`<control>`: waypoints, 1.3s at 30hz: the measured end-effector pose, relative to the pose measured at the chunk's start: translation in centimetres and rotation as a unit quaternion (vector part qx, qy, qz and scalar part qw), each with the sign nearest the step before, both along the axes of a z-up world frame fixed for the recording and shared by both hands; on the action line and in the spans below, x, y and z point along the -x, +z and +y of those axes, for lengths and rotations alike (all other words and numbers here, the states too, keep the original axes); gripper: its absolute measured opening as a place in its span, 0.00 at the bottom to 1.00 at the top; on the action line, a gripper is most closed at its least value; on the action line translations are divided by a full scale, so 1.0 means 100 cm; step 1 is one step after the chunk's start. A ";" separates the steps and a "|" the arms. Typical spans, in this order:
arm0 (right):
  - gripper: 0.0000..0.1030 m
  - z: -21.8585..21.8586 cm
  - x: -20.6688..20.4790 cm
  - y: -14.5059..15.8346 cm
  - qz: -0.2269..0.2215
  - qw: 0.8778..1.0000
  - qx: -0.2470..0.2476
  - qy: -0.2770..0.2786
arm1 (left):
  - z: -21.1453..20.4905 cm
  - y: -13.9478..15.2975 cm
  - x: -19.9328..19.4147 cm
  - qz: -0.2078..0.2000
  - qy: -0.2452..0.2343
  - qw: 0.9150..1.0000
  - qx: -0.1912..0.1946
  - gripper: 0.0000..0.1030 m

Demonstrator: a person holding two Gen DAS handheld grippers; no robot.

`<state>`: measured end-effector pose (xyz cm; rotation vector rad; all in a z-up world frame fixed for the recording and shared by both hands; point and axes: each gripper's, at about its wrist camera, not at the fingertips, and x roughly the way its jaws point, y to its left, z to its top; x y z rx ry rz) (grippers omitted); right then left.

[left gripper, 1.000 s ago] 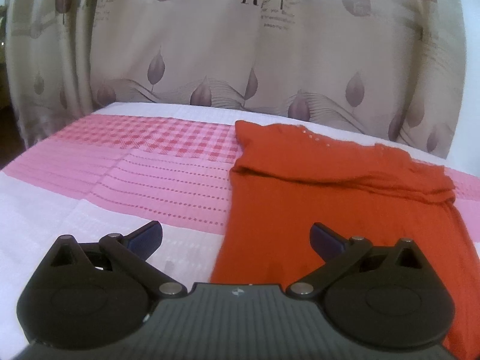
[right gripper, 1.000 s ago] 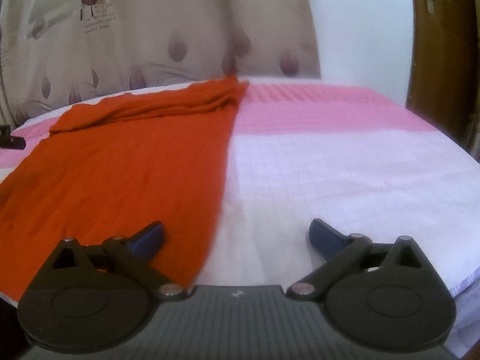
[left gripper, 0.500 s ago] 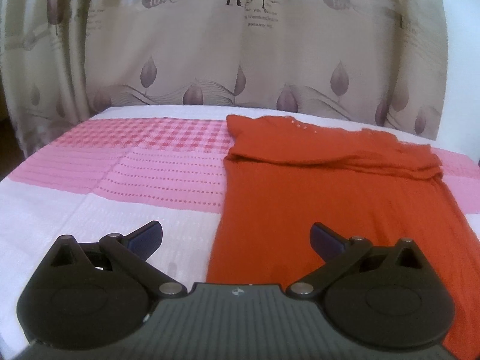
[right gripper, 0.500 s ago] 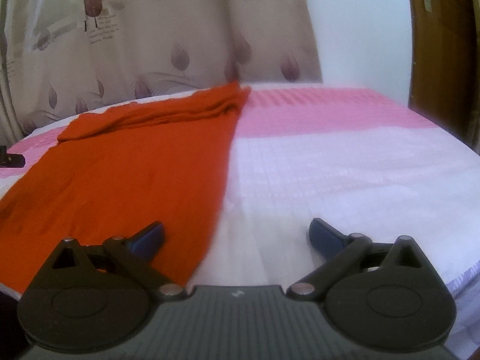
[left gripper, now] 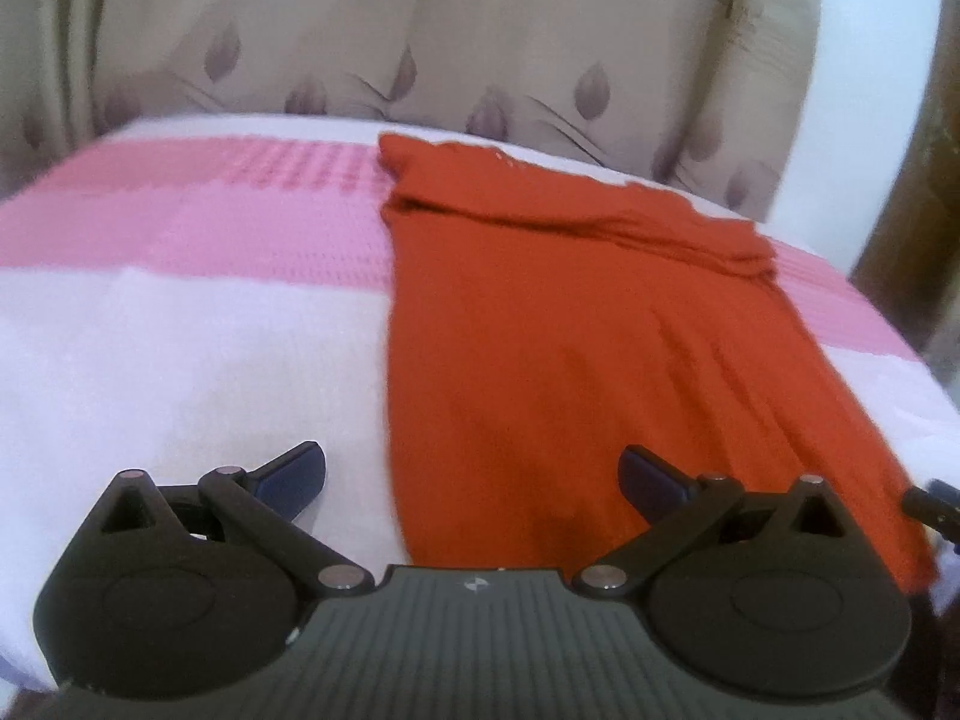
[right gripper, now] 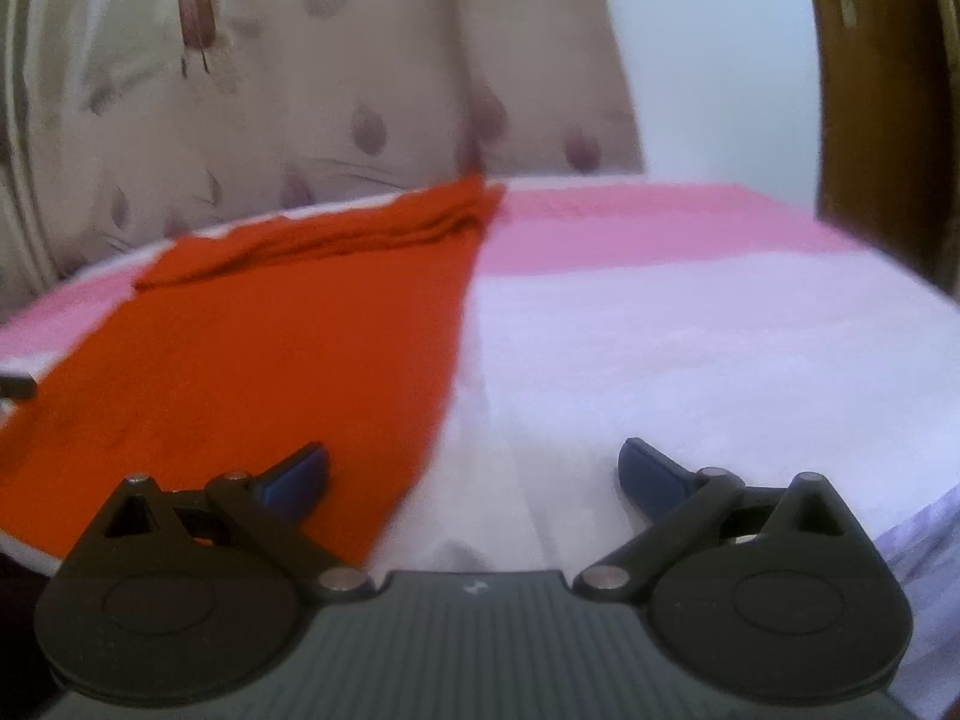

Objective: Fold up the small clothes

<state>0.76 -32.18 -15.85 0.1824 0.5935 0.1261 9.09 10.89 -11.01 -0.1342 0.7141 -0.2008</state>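
Spreading across a bed (left gripper: pixel 150 348) covered in pink and white bedding, an orange-red garment (left gripper: pixel 540 330) is laid out flat, its far end bunched into folds near the leaf-patterned curtain (left gripper: pixel 420 48). In the left wrist view, the left claw (left gripper: pixel 471 471) is held wide open and empty, with its left fingertip over white bedding and its right fingertip over the garment's near end. Seen from the right wrist, the garment (right gripper: pixel 288 348) is placed to the left, and the right claw (right gripper: pixel 474 471) is likewise spread wide with nothing gripped, one fingertip above the garment's right edge, the other above bare bedding. A wooden door (right gripper: pixel 888 90) is seen at far right.
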 end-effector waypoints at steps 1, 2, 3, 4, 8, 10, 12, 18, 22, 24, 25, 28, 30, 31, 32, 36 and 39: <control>1.00 -0.002 0.003 0.000 -0.001 1.000 -0.009 0.010 | 0.002 -0.001 0.002 0.000 -0.007 1.000 0.004 0.99; 1.00 -0.003 0.008 0.001 -0.004 1.000 -0.017 0.021 | 0.005 -0.001 0.005 -0.003 -0.015 1.000 0.006 0.99; 1.00 -0.003 0.011 0.001 -0.007 0.999 -0.023 0.028 | 0.006 -0.002 0.007 -0.008 -0.021 1.000 0.006 0.99; 1.00 -0.005 0.015 0.002 -0.013 0.999 -0.033 0.036 | 0.007 -0.002 0.010 -0.014 -0.027 1.000 0.004 0.99; 1.00 -0.018 0.009 0.018 -0.043 0.996 -0.064 0.033 | 0.008 0.000 0.015 -0.046 -0.021 0.999 0.004 0.99; 1.00 -0.029 -0.011 0.030 -0.047 0.995 -0.081 0.021 | 0.007 0.003 0.014 -0.059 -0.012 0.998 0.013 0.99; 1.00 -0.039 -0.040 0.042 -0.049 0.994 -0.095 0.004 | 0.006 0.008 0.010 -0.070 0.002 0.997 0.032 1.00; 0.69 -0.047 -0.152 0.058 -0.040 0.997 -0.061 -0.034 | -0.003 0.023 -0.026 -0.083 0.013 0.994 0.069 1.00; 0.62 -0.042 -0.235 0.050 -0.013 0.997 -0.064 -0.047 | -0.013 0.027 -0.073 -0.094 0.015 0.993 0.072 1.00; 0.62 -0.040 -0.273 0.041 0.005 0.997 -0.055 -0.052 | -0.017 0.024 -0.097 -0.097 0.022 0.993 0.069 1.00; 0.62 -0.038 -0.295 0.037 0.015 0.997 -0.058 -0.051 | -0.018 0.021 -0.107 -0.096 0.025 0.993 0.070 1.00; 0.62 -0.025 -0.352 0.031 0.046 0.998 -0.044 -0.027 | -0.017 0.010 -0.137 -0.082 0.039 0.992 0.090 1.00; 0.62 -0.010 -0.383 0.031 0.063 0.998 -0.013 0.009 | -0.013 0.002 -0.147 -0.075 0.049 0.990 0.110 1.00; 0.62 -0.003 -0.399 0.028 0.075 0.997 -0.001 0.035 | -0.010 -0.001 -0.150 -0.068 0.056 0.989 0.123 1.00; 0.61 0.006 -0.413 0.025 0.084 0.995 0.020 0.050 | -0.004 -0.005 -0.151 -0.061 0.062 0.986 0.143 1.00; 0.61 0.035 -0.447 0.001 0.119 0.983 0.085 0.114 | 0.013 -0.010 -0.148 -0.063 0.088 0.976 0.188 1.00; 0.66 0.049 -0.453 -0.009 0.097 0.979 0.134 0.119 | 0.019 -0.012 -0.153 -0.053 0.093 0.972 0.207 1.00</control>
